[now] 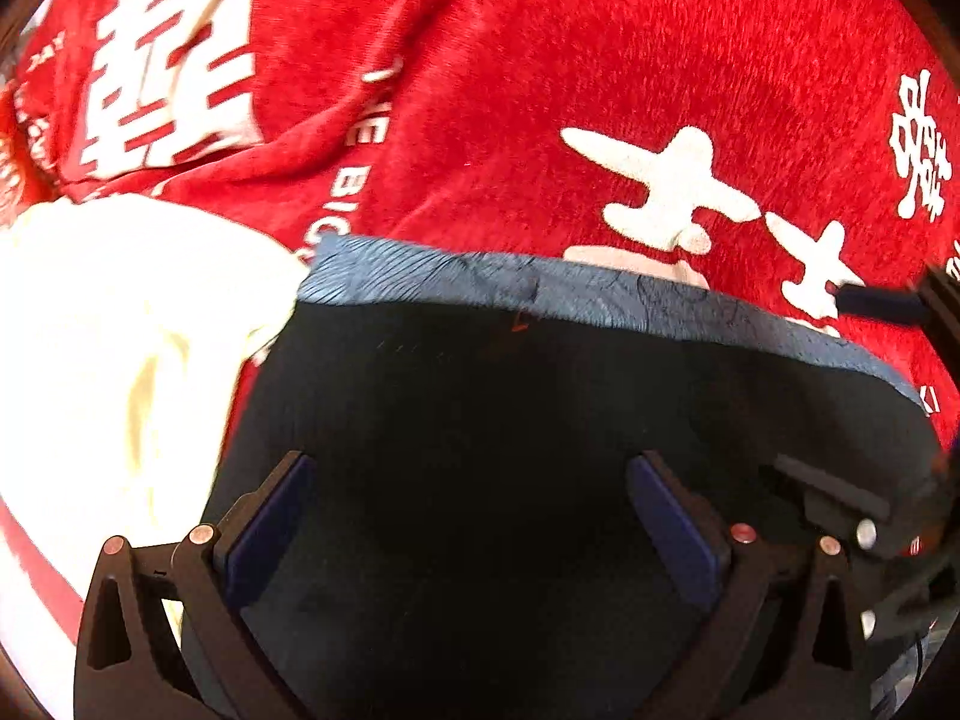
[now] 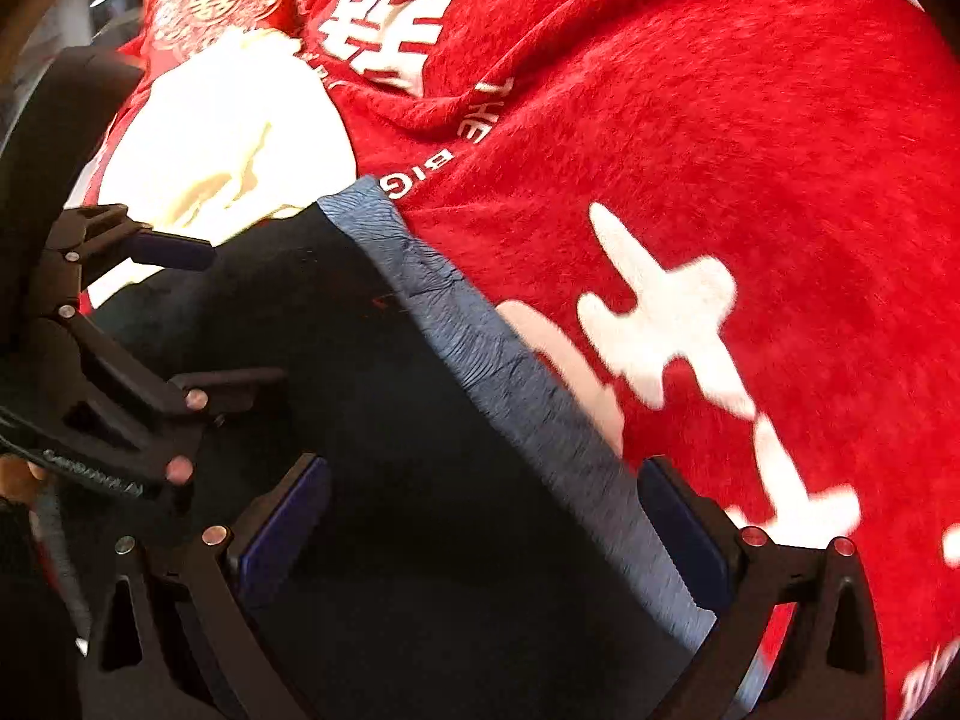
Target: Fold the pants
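Looking along my left claw (image 1: 474, 516), I see its 2 fingers spread wide apart at the bottom of the frame, blue pads (image 1: 273, 528) facing inward, with nothing clamped between them. The dark pants (image 1: 540, 420) fill the lower middle of that view, lying flat under the claw on a red blanket (image 1: 600, 60) printed with white characters. A blue-grey patterned band (image 1: 540, 288) edges the pants and runs across the middle of the frame, from centre left down toward the right edge. A cream cloth (image 1: 120, 330) sits at the left, touching the corner of the pants.

My right claw (image 2: 486, 528) points across the same garment, fingers also held wide apart at the bottom of the frame, gripping nothing. Its right finger (image 2: 690, 528) sits at the blue-grey band (image 2: 510, 372), which runs diagonally from upper centre to lower right there; whether it touches the cloth I cannot tell. The pants (image 2: 390, 450) spread through the lower middle, the red blanket (image 2: 720, 120) takes the whole right side, and the cream cloth (image 2: 228, 138) lies in the upper left.

At the left of the right wrist view my left claw (image 2: 180, 324) shows from the side, low over the pants, fingers apart. A bit of the hand (image 2: 18, 477) holding it shows at the far left edge. Both views are slightly blurred.
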`<move>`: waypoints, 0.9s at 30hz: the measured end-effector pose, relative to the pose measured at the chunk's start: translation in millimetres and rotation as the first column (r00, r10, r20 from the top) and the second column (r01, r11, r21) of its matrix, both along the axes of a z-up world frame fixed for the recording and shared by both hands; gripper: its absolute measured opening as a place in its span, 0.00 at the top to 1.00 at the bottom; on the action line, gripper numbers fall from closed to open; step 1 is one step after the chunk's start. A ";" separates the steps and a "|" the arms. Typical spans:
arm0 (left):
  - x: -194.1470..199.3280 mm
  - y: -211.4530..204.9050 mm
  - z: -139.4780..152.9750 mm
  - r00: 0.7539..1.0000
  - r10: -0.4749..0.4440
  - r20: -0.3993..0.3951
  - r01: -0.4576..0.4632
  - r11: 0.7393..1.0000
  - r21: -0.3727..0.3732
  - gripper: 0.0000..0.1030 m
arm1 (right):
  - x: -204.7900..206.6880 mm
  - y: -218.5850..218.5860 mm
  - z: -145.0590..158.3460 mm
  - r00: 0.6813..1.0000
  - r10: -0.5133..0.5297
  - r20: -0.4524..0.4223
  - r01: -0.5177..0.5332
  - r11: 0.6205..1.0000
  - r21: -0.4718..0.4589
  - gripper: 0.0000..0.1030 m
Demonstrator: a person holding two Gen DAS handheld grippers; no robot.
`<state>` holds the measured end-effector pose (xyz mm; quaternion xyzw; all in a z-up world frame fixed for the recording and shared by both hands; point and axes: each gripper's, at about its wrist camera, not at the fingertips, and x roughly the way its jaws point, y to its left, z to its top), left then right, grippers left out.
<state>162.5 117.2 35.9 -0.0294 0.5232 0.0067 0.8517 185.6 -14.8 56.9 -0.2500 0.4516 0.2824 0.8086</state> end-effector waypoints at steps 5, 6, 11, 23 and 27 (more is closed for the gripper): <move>-25.0 0.3 5.4 1.000 0.013 0.000 -0.013 1.000 0.005 0.00 | -48.1 5.4 7.6 0.998 -0.051 0.031 0.051 0.999 -0.011 0.00; -28.1 -0.1 6.1 1.000 0.014 -0.002 -0.014 1.000 0.008 0.00 | -54.8 7.0 7.3 0.998 -0.051 0.031 0.051 0.999 -0.013 0.00; -29.6 -4.1 11.8 1.000 0.008 0.009 -0.008 1.000 0.007 0.00 | -68.6 9.0 9.2 0.998 -0.054 0.032 0.055 0.998 -0.028 0.00; -20.8 -4.6 4.8 1.000 -0.004 -0.004 0.004 1.000 0.018 0.00 | -61.9 10.3 2.9 0.998 -0.047 0.037 0.049 0.997 -0.056 0.00; -14.7 -1.2 -2.9 1.000 -0.012 -0.022 0.012 1.000 0.012 0.00 | -35.5 7.1 -8.1 1.000 -0.003 -0.025 0.003 1.000 0.002 0.00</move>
